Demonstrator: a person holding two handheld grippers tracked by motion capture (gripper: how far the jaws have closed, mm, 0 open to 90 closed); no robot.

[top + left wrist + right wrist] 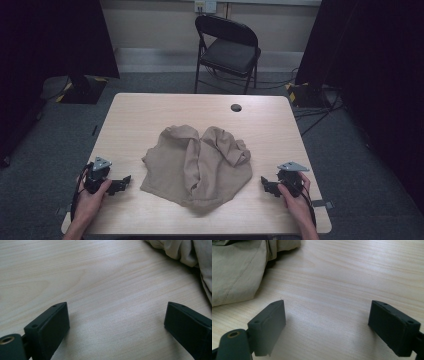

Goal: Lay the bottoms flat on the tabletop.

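Looks like the very start of handling the garment: both tools are parked on the near part of the bench (150,107) and nothing has been grabbed yet. Nearest the camera, the person's left hand (89,200) wraps the left hand-held gripper (122,183), which rests low on the wood and points inward to the cloth, jaws spread wide with only bare bench between them in the left gripper view. Mirror image on the other side: the right hand (296,196) holds the right hand-held gripper (266,184), also lying level, aimed inward, jaws wide apart and empty. Both forearms come up from the bottom edge at a slight inward angle. Between the two tools sits the crumpled tan shirt (197,165), bunched in the middle of the bench with folds piled up toward the far side; its near hem lies just beside each gripper but touches neither. In the right gripper view a seamed edge of the shirt (237,272) sits just ahead and to the side of the jaws. My guess for the next move: slide each gripper in to a hem or corner, get one jaw under a single layer, then close. Farther back there's a cable hole (236,107) in the bench and a black folding chair (227,50) behind it.
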